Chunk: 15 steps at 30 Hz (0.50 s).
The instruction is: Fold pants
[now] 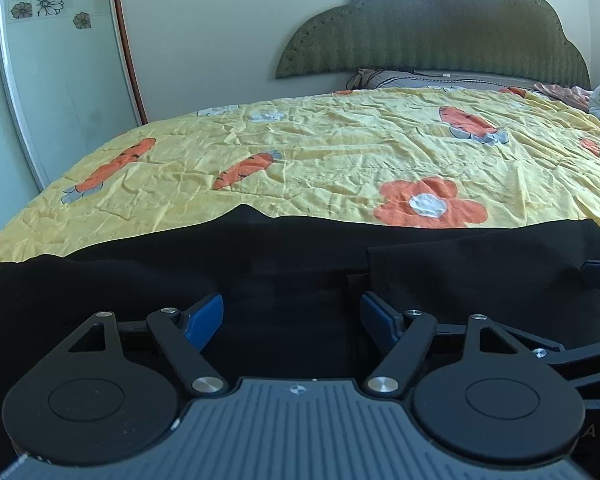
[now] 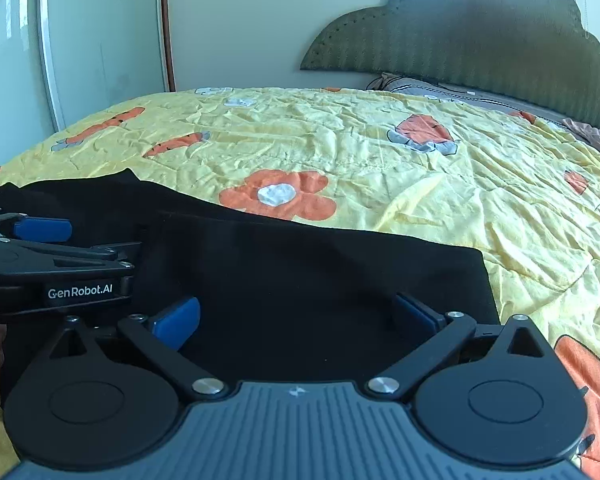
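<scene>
Both grippers are low over the near edge of the bed, and the black fabric pants (image 1: 292,264) lie flat there on the wrinkled yellow quilt (image 1: 340,148) with its orange carrot and flower print. The left gripper (image 1: 291,318) has its blue-padded jaws spread apart, dark cloth lying beneath the gap and neither pad pressing on it. A folded-over layer of the pants sits just beyond its right-hand pad, its edge running up and away. In the right wrist view the right gripper (image 2: 298,316) stands with its jaws at full spread too, nothing clamped, the black cloth stretching beneath and ahead of them to a squared corner on the right. The left gripper shows at that view's left edge, side-on, just beside the right one. Far back, a scalloped green upholstered headboard (image 1: 440,32) leans against the pale wall.
</scene>
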Tool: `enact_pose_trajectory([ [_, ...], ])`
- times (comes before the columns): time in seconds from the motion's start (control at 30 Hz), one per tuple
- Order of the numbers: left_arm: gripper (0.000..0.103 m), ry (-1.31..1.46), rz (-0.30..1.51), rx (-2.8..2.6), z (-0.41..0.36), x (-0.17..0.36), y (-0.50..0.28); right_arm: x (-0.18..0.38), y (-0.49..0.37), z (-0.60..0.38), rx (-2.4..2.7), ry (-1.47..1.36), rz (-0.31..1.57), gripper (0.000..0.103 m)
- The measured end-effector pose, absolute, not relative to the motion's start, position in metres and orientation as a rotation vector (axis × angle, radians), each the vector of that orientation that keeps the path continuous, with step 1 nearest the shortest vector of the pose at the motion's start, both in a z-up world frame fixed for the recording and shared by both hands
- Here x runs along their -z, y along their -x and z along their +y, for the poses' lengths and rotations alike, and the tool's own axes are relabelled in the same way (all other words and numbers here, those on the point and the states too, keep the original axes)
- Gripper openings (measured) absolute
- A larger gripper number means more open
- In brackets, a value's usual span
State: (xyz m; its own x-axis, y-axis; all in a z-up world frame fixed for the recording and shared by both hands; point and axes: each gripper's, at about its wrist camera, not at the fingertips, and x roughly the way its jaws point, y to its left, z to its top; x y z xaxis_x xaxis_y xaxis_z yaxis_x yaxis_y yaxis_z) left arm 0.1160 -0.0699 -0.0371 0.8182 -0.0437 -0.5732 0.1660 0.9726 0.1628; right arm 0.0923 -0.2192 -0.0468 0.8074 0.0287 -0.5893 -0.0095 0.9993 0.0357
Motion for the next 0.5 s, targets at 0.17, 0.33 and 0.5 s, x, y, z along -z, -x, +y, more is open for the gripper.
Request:
enact_pose_trajectory([
  [0.17, 0.082, -0.188, 0.605, 0.106, -0.0663, 0.0384, -0.1176, 0.0474, -0.0921, -0.2186, -0.022, -0.034, 0.632, 0.103],
  [0.33, 0.084, -0.178, 0.606, 0.102, -0.0650, 0.0391, -0.1181, 0.0471, -0.0906, -0.2177, -0.023, -0.038, 0.633, 0.103],
  [0.5, 0.086, -0.165, 0.611, 0.099, -0.0636, 0.0395, -0.1188, 0.0471, -0.0908, -0.2176, -0.022, -0.038, 0.633, 0.103],
])
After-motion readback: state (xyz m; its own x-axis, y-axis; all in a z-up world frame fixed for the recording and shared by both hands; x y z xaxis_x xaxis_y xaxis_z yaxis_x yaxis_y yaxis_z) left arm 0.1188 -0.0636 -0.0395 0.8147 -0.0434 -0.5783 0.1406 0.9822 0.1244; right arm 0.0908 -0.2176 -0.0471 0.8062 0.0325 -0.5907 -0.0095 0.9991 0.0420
